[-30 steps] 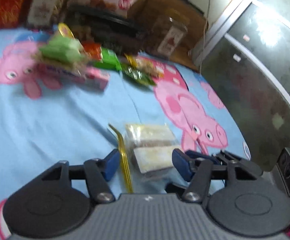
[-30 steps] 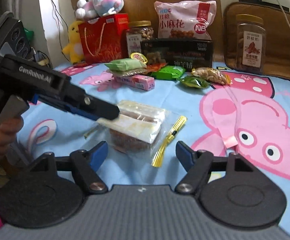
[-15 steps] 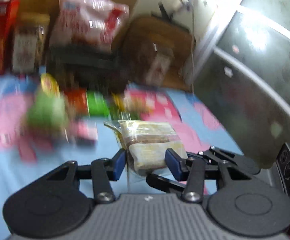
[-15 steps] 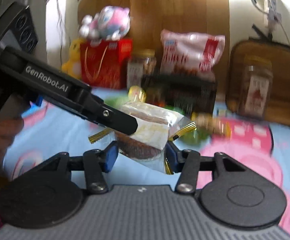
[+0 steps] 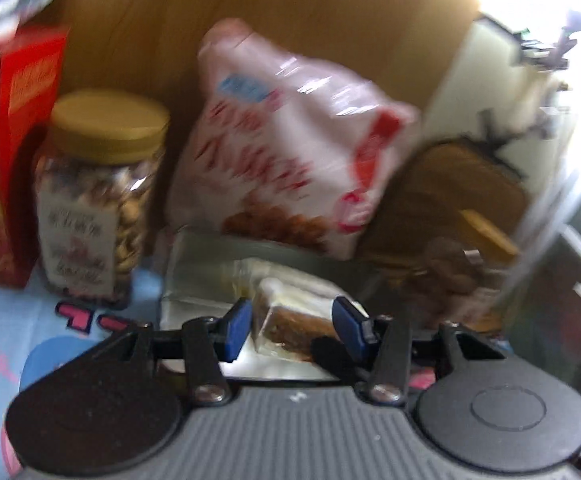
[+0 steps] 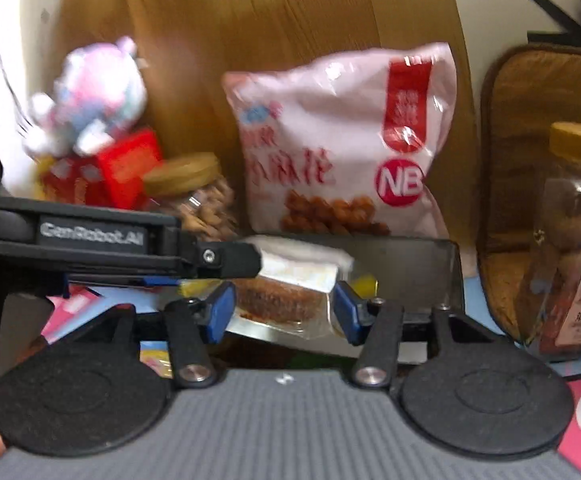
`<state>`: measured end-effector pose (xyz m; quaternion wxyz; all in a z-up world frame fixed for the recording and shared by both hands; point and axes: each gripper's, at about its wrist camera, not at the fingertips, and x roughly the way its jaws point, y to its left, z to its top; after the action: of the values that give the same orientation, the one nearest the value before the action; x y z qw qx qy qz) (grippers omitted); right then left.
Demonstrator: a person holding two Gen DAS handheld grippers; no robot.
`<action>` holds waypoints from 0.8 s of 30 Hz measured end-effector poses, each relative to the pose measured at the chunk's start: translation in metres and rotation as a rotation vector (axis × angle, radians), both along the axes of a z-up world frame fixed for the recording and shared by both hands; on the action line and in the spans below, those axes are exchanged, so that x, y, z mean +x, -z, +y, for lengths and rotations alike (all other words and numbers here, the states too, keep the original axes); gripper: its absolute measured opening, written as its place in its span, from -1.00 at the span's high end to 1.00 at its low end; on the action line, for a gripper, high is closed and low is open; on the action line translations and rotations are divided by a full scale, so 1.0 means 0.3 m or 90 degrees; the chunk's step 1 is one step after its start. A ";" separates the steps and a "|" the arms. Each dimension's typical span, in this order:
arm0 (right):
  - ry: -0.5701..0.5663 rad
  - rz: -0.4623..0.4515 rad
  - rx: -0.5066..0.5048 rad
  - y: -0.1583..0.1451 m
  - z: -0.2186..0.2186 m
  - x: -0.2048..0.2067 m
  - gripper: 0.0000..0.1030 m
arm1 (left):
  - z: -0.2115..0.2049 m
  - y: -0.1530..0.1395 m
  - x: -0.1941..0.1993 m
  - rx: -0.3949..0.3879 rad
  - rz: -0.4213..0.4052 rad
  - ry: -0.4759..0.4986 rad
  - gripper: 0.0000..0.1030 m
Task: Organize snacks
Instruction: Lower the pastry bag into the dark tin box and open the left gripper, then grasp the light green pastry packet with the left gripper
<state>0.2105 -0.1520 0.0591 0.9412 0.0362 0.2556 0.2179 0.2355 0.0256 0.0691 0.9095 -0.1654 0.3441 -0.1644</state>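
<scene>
A clear bag of layered cake slices is held between both grippers, lifted over the top of a dark snack box. My left gripper is shut on the bag; its arm reaches in from the left in the right wrist view. My right gripper is shut on the same bag from the front. The dark box's glossy top also shows under the bag in the left wrist view.
A large pink-and-white snack bag leans on the wooden headboard behind the box. A nut jar and red gift box stand left, another jar right. A plush toy sits on the red box.
Both grippers closed on the cake bag, lifted it off the blue sheet and carried it forward to the back row, over the dark box.
</scene>
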 end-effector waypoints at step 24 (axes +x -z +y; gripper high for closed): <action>-0.141 0.145 0.140 0.184 0.140 -0.112 0.40 | 0.300 0.261 -0.168 -0.194 0.080 -0.004 0.24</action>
<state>0.1768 -0.1102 0.0038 0.8669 0.1346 0.3375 0.3414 0.1851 0.1156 -0.0091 0.8513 -0.3121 0.3706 -0.2013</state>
